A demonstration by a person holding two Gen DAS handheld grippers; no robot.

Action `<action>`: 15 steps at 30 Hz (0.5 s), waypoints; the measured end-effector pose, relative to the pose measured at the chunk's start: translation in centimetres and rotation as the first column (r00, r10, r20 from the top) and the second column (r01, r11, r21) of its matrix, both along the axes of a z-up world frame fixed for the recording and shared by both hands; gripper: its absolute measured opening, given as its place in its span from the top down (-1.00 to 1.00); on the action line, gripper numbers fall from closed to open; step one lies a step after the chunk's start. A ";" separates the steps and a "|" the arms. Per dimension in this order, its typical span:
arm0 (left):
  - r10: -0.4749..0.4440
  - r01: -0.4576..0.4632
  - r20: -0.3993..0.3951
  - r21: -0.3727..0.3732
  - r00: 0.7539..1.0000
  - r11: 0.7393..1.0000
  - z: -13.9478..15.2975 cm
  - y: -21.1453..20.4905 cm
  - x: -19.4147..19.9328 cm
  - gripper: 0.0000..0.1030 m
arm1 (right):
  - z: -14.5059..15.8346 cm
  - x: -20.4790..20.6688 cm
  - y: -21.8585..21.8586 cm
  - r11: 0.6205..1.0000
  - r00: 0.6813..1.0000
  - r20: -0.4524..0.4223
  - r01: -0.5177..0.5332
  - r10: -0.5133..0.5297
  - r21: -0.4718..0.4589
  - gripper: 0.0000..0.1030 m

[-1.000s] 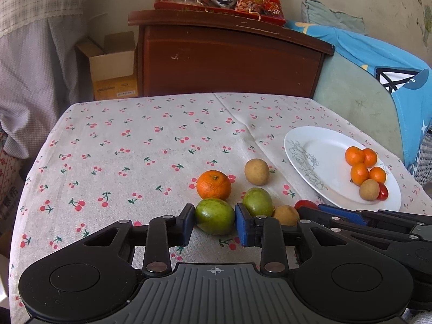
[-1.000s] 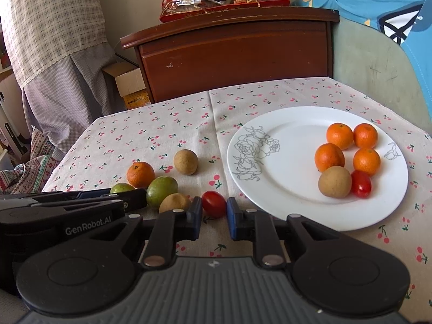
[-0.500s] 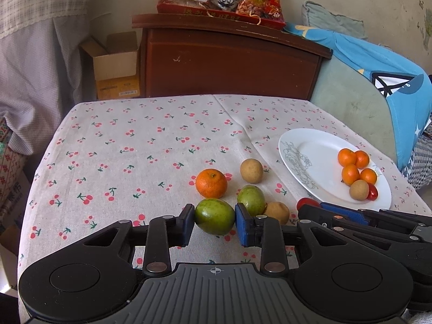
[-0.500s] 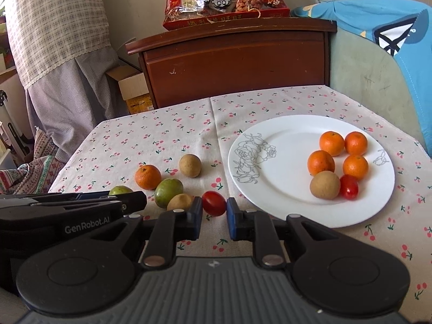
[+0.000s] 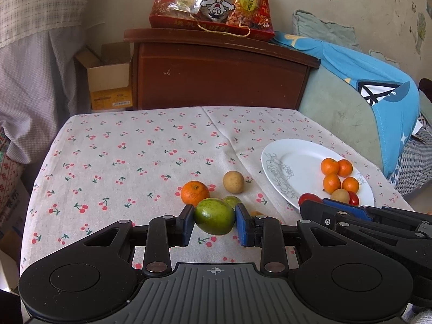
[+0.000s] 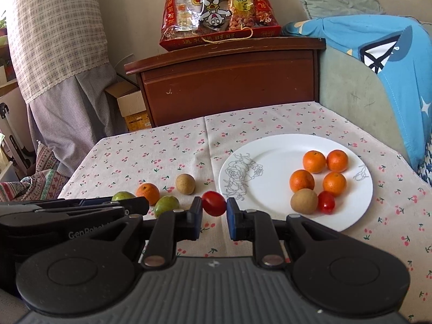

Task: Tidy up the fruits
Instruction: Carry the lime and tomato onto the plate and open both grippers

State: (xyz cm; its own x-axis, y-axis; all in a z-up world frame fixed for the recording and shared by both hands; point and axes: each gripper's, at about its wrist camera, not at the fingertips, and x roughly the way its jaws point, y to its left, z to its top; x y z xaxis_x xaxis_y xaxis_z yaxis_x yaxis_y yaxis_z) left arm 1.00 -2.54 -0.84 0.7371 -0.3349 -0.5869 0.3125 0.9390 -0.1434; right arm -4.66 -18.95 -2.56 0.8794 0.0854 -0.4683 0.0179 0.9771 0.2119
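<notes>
Green fruit (image 5: 214, 216) clamped in left gripper (image 5: 214, 222) fingers; right gripper (image 6: 214, 214) fingers clamp cherry tomato (image 6: 214, 207).

Two close, downward-tilted claw-mounted views, sharing plate (image 5: 297, 151) and tablecloth (image 6: 167, 145).

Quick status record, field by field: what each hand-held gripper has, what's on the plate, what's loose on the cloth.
left hand-held gripper: shut on green fruit
right hand-held gripper: shut on cherry tomato
plate: four small oranges, one brown fruit, one red tomato
loose on tablecloth: one orange, one brown round fruit, one green fruit behind the held one; another fruit is mostly hidden
</notes>
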 end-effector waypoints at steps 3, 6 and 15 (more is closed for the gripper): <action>-0.018 0.018 0.016 -0.015 1.000 1.000 0.7 -0.7 -0.2 0.42 | 0.1 -0.2 -1.0 0.999 0.999 0.010 0.031 -0.031 0.013 0.64; -0.038 0.038 0.031 -0.014 0.999 0.999 1.1 -1.6 -0.3 0.42 | 0.1 -0.3 -2.1 0.998 0.998 0.011 0.059 -0.060 0.031 0.64; -0.073 0.074 0.010 -0.049 0.997 0.996 0.9 -3.7 1.4 0.42 | -1.1 0.5 -3.8 0.990 0.993 -0.015 0.118 -0.117 0.078 0.64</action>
